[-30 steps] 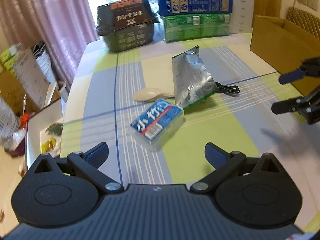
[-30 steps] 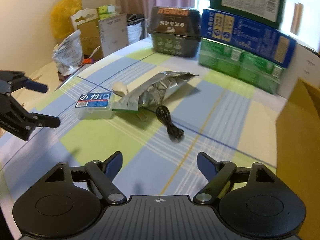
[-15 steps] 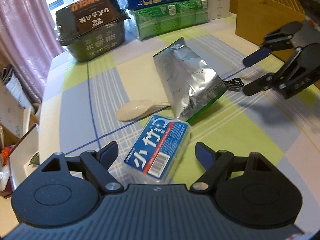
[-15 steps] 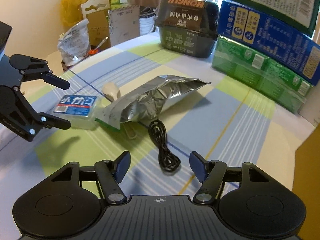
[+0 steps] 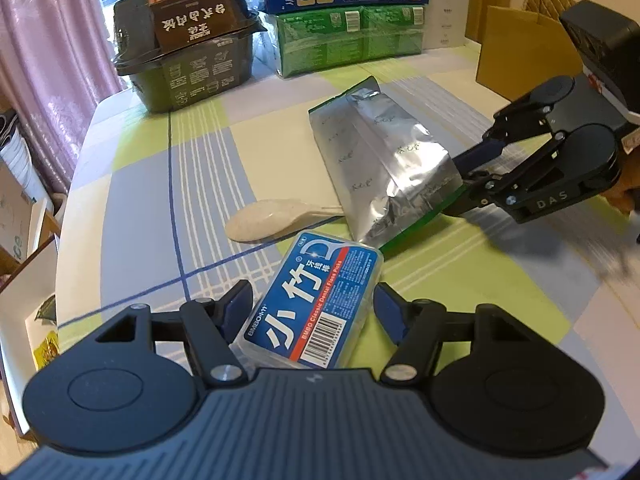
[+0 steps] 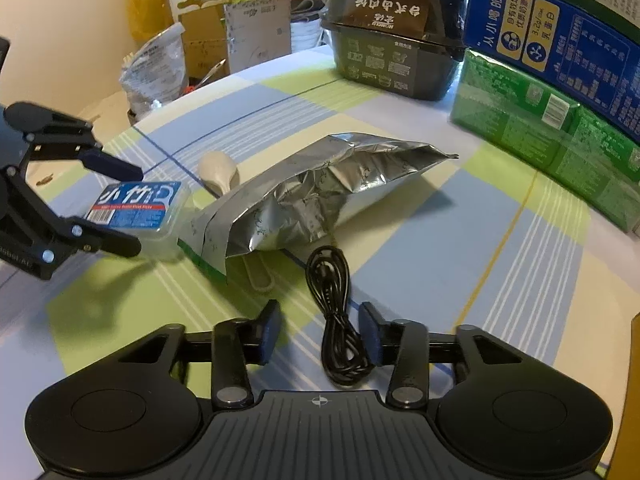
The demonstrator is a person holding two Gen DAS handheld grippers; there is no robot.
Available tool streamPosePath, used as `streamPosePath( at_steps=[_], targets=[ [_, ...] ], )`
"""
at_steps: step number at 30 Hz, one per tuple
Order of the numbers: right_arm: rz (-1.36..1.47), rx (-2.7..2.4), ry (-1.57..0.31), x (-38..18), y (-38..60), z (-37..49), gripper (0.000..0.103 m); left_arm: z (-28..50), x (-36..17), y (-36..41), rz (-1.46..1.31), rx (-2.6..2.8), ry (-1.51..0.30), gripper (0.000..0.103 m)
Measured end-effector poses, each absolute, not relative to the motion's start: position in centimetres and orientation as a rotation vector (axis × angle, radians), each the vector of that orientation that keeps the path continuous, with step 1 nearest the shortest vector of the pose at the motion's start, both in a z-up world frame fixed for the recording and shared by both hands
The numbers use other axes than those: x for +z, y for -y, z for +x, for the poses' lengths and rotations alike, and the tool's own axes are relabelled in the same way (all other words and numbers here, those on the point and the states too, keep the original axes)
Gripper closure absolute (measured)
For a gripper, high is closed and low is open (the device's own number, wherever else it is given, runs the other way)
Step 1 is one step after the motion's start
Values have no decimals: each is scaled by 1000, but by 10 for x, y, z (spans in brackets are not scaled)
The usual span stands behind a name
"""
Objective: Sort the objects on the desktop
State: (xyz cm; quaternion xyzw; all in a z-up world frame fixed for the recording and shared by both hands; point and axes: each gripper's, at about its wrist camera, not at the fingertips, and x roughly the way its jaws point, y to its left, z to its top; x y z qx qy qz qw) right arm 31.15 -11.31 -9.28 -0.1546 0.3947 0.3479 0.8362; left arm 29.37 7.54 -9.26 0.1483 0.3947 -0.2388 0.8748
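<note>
A blue-labelled floss pick box [image 5: 316, 300] lies flat on the checked tablecloth. My left gripper [image 5: 312, 308] is open, one finger close along each long side of the box. In the right wrist view the same box [image 6: 138, 208] sits between the left gripper's fingertips [image 6: 120, 168]. A coiled black cable [image 6: 336, 320] lies between the fingers of my open right gripper [image 6: 320, 334], nearer the right finger. A silver foil bag [image 5: 380, 168] rests on a white spoon [image 5: 276, 220] in the middle, with the right gripper [image 5: 472, 184] just behind it.
A black HONGLU noodle tub [image 5: 188, 52] and stacked green [image 5: 348, 36] and blue cartons [image 6: 560, 40] line the table's far side. A cardboard box [image 5: 520, 48] stands at the right. The table edge [image 5: 68, 216] drops off left, above floor clutter.
Both grippers moved forward and down. The left one now straddles the floss box and the right one the cable. Both pairs of fingers have narrowed.
</note>
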Motion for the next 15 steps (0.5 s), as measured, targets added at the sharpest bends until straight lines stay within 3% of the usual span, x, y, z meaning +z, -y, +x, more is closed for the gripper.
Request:
streamPosePath(
  at_steps=[2, 15],
  targets=[
    [-313, 722, -839, -92, 113, 308, 85, 288, -91, -73, 294, -484, -830, 41],
    [-123, 520, -929, -78, 171, 207, 86, 187, -78, -11, 191, -369, -885, 43]
  ],
)
